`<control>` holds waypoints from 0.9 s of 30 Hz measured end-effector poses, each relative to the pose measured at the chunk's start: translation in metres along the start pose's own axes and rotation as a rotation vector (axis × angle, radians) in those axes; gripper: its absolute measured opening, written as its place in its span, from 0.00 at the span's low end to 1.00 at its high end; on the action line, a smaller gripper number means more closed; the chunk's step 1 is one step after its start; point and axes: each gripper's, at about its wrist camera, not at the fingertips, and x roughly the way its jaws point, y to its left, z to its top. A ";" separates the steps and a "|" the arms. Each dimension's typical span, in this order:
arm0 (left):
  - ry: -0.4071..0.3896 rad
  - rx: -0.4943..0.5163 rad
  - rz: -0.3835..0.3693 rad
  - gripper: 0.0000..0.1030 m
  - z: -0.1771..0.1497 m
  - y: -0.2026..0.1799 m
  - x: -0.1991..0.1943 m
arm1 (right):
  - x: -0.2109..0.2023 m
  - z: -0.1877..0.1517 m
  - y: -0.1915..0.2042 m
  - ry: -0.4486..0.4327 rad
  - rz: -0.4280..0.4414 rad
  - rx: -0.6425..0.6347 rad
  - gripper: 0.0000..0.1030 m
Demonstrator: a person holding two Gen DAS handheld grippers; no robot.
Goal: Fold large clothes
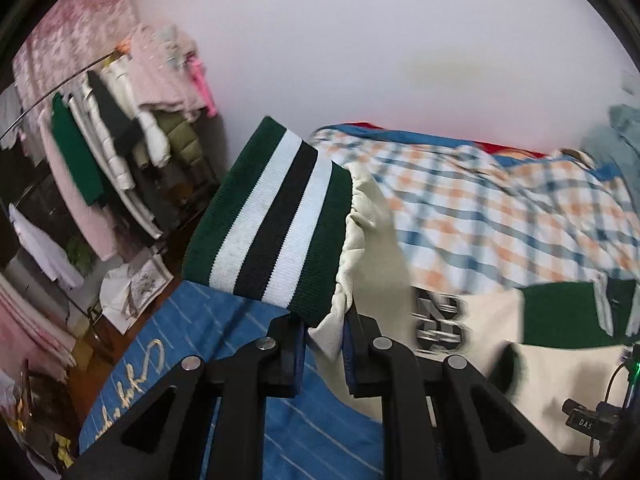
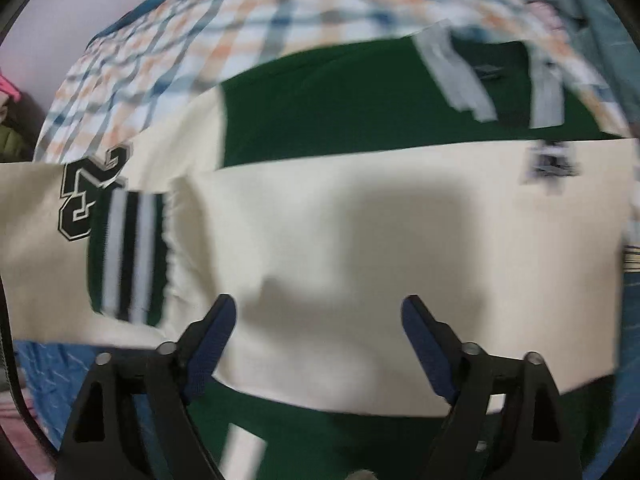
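On the left, a cream sleeve [image 1: 360,248] of the jacket [image 2: 360,240] is pinched just behind its striped cuff [image 1: 268,224] by the clenched left gripper [image 1: 324,354] and raised above the blue bedsheet [image 1: 224,340]. A sleeve fold is judged underway; next, the cuff must be laid across the cream body. To the right, the right gripper [image 2: 318,340] is held released over the spread jacket, where ample open cloth is offered.

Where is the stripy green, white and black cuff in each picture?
Left wrist view: the striped cuff fills the middle, just above the left gripper, which pinches the cream sleeve beside it.
Right wrist view: the cuff lies at the left, on the cream jacket, left of the open right gripper.
Shared landmark: the checked blanket behind the jacket.
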 end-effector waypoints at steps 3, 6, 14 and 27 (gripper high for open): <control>0.017 0.049 -0.081 0.11 -0.007 -0.062 -0.030 | -0.023 -0.004 -0.054 0.010 0.007 0.054 0.86; 0.032 0.108 -0.184 0.11 -0.017 -0.131 -0.058 | -0.048 -0.005 -0.116 0.000 0.009 0.140 0.86; 0.201 0.256 -0.469 0.10 -0.068 -0.350 -0.109 | -0.072 -0.049 -0.302 0.026 -0.042 0.351 0.87; 0.358 0.435 -0.560 0.97 -0.141 -0.483 -0.102 | -0.050 -0.143 -0.447 0.087 0.046 0.473 0.87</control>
